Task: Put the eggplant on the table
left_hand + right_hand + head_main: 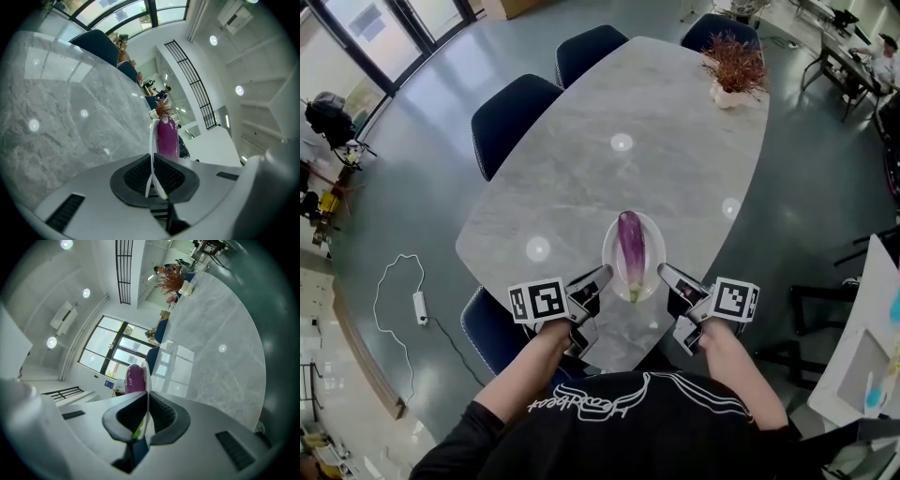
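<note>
A purple eggplant (630,248) lies lengthwise in a white oval plate (609,246) over the near end of the grey marble table (628,141). My left gripper (602,277) is shut on the plate's left rim, and my right gripper (664,272) is shut on its right rim. The left gripper view shows the thin plate edge (151,136) pinched between the black pads of the left gripper (153,166), with the eggplant (167,138) just beyond. In the right gripper view the right gripper (146,411) clamps the plate rim (148,380) beside the eggplant (135,378). I cannot tell whether the plate rests on the table.
Dark blue chairs (511,117) line the table's left side and far end. A reddish dried plant in a white pot (733,70) stands at the far right of the tabletop. A power strip with a white cable (419,305) lies on the floor to the left.
</note>
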{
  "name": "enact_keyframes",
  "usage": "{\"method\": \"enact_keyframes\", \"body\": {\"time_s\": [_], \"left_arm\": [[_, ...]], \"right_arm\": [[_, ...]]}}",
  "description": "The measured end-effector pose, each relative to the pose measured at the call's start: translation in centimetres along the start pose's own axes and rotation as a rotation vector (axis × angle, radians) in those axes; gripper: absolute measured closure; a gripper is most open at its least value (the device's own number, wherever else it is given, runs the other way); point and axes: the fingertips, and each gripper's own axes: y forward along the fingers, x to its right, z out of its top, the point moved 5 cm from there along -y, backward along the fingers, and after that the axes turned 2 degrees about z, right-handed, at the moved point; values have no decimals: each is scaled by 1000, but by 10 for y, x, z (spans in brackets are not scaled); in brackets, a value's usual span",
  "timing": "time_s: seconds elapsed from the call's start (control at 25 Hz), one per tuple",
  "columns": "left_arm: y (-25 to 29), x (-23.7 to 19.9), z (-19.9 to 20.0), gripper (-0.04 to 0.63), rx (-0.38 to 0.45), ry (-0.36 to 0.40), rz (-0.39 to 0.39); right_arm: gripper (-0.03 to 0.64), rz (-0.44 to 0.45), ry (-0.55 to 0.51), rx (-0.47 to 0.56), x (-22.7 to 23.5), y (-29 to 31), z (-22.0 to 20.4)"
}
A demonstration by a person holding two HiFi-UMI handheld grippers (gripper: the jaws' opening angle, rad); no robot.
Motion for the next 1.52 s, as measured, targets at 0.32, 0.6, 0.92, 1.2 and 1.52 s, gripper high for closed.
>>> {"method": "enact_keyframes", "body": {"time_s": [0.32, 0.6, 0.92, 1.2, 1.52], "left_arm": [[27, -27, 8, 568, -7, -40, 45], [46, -52, 9, 568, -10, -89, 100], [58, -77, 4, 566, -33, -88, 189], [62, -86, 0, 566, -28, -105, 228], [63, -90, 2, 566, -12, -119, 252]], "right_arm": [[600, -158, -3, -40, 45, 8, 17], [600, -188, 38, -73, 68, 24, 23], [600, -292, 25, -186, 95, 37, 19], [600, -342, 34, -223, 104, 42, 17], [598, -363, 8, -263, 104, 46, 17]]}}
